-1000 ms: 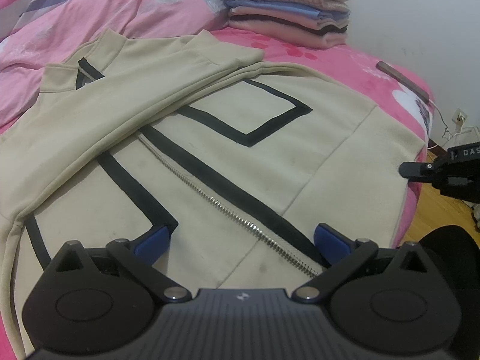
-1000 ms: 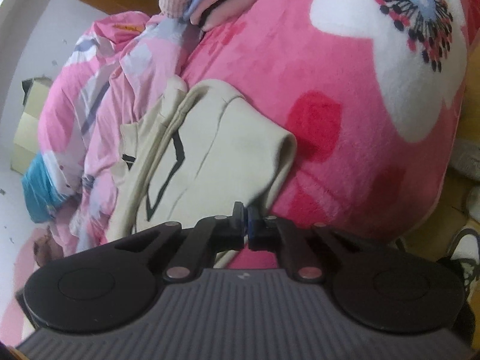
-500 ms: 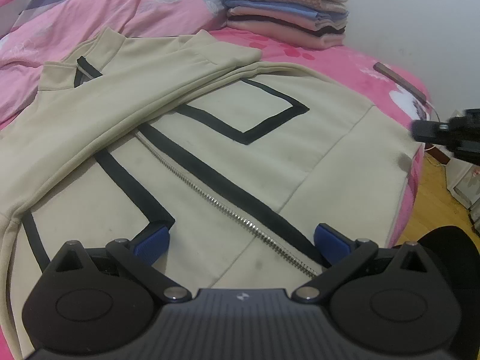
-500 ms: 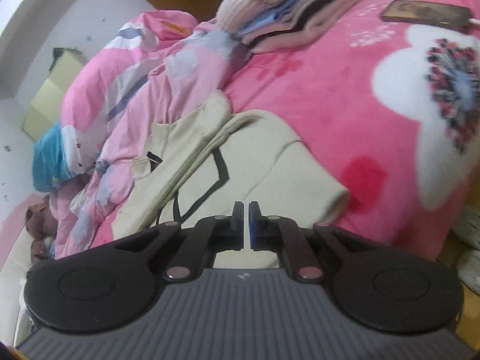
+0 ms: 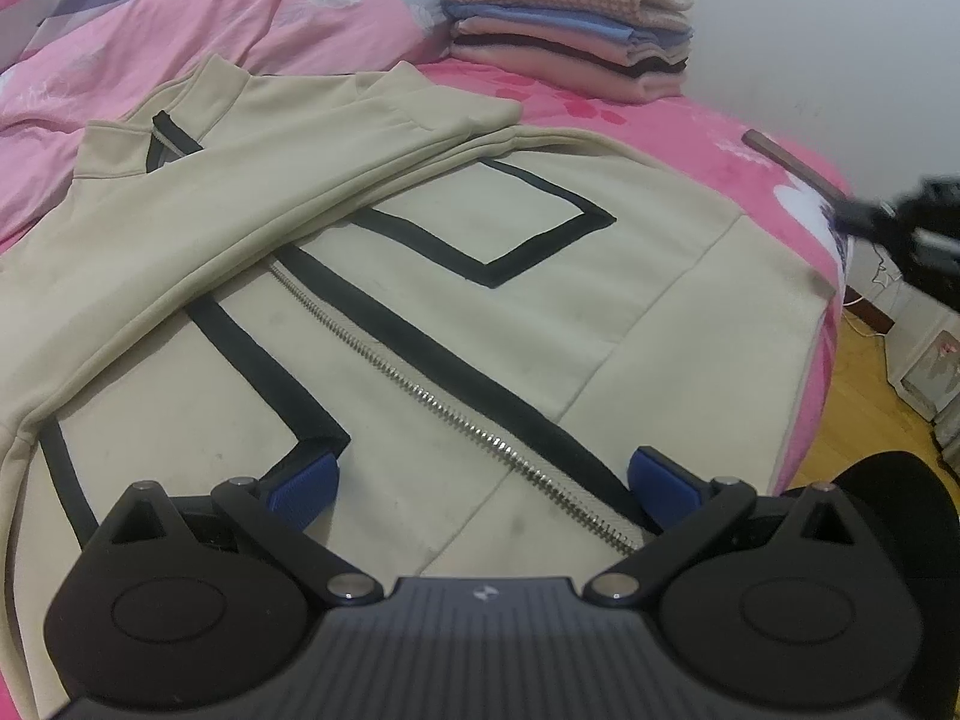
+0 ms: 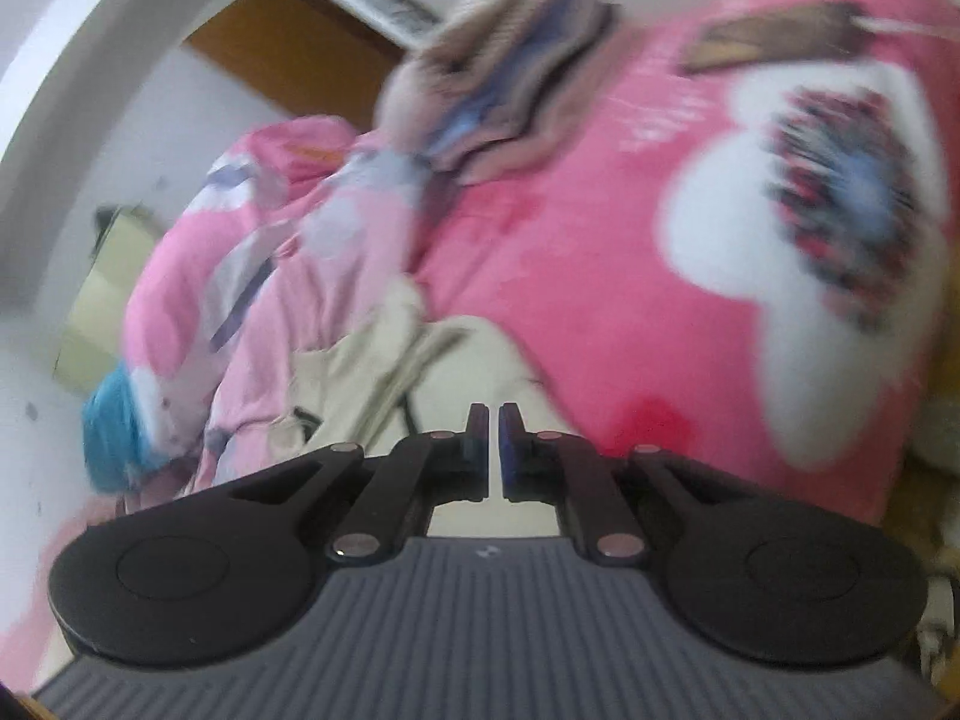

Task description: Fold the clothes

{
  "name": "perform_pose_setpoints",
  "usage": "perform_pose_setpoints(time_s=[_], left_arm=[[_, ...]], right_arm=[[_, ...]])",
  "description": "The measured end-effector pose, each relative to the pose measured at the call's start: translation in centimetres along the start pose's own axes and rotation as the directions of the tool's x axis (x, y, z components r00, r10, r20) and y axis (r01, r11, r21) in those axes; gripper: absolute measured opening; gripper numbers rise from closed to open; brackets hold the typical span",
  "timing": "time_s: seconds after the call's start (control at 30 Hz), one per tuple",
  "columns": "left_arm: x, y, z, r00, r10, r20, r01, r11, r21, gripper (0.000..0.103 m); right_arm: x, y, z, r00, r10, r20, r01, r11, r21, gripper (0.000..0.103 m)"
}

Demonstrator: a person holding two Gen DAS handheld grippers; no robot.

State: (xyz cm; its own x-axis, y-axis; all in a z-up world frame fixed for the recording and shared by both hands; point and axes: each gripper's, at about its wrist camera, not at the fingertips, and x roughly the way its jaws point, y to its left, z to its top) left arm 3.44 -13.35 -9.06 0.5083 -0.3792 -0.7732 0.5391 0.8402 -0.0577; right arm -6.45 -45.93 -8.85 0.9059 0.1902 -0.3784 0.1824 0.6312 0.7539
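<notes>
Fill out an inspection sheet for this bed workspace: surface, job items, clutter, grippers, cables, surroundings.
Surface: pink floral blanket over the bed; rumpled pink duvet at the far side.
Job's things: beige zip jacket spread flat, zipper closed, one sleeve folded across the chest; stack of folded clothes beyond it.
Clutter: flat brown object on the blanket near the far edge, too blurred to identify.
Grippers: left gripper open, fingers wide apart low over the jacket hem; right gripper shut, nothing between the fingers, clear of the fabric.
Cables: thin white cord down by the wall.
Surroundings: white wall, wooden floor, wooden furniture behind the bed.
</notes>
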Motion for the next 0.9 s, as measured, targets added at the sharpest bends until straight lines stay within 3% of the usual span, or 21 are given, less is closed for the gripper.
perform_pose_setpoints(time_s=[0.1,0.2,0.3,0.4,0.43,0.5,0.6,0.67,0.8,0.9], left_arm=[[0.0,0.0,0.0,1.000,-0.001,-0.001,0.001,1.000,-0.002,0.103],[-0.1,0.2,-0.1,1.000,-0.009,0.008,0.009,1.000,-0.006,0.103],[-0.3,0.5,-0.3,0.999,-0.025,0.019,0.026,1.000,-0.014,0.103],[-1.1,1.4,-0.4,0.998,-0.052,0.020,0.053,0.998,-0.037,0.103],[-1.5,1.7,-0.5,0.998,-0.052,0.021,0.053,0.997,-0.048,0.103],[-2.6,2.5,-0.9,0.999,-0.028,0.029,0.030,0.998,-0.057,0.103],[-4.6,3.5,-1.9,0.999,0.025,0.045,-0.023,0.999,-0.047,0.103],[-5.9,4.3,-2.9,0.997,0.061,0.041,-0.059,0.997,-0.049,0.103],[-8.4,5.7,-5.3,0.994,0.111,0.024,-0.110,0.992,-0.056,0.103],[-9.6,5.9,-7.3,0.985,0.173,0.009,-0.173,0.985,-0.022,0.102]], right_arm=[[3.9,-0.1,0.2,0.998,0.031,-0.048,-0.031,0.999,0.014,0.004],[5.9,-1.9,-0.6,0.993,-0.082,-0.082,0.081,0.997,-0.007,0.000],[3.5,-3.3,-1.5,0.996,-0.064,-0.065,0.068,0.996,0.052,0.000],[-0.4,-2.7,-2.5,0.988,-0.147,-0.054,0.148,0.989,0.029,0.000],[-1.5,-2.0,-2.9,0.987,-0.155,-0.049,0.155,0.988,0.007,0.005],[-3.6,-0.2,-3.7,0.987,-0.155,-0.039,0.154,0.987,-0.041,0.005],[-4.0,3.8,-6.0,0.993,-0.058,-0.106,0.043,0.989,-0.139,0.005],[-2.9,7.0,-8.1,0.982,0.007,-0.187,-0.051,0.972,-0.230,0.005],[1.2,13.0,-13.5,0.929,0.064,-0.364,-0.212,0.898,-0.384,0.005],[3.2,15.8,-16.9,0.895,0.059,-0.442,-0.283,0.841,-0.462,0.005]])
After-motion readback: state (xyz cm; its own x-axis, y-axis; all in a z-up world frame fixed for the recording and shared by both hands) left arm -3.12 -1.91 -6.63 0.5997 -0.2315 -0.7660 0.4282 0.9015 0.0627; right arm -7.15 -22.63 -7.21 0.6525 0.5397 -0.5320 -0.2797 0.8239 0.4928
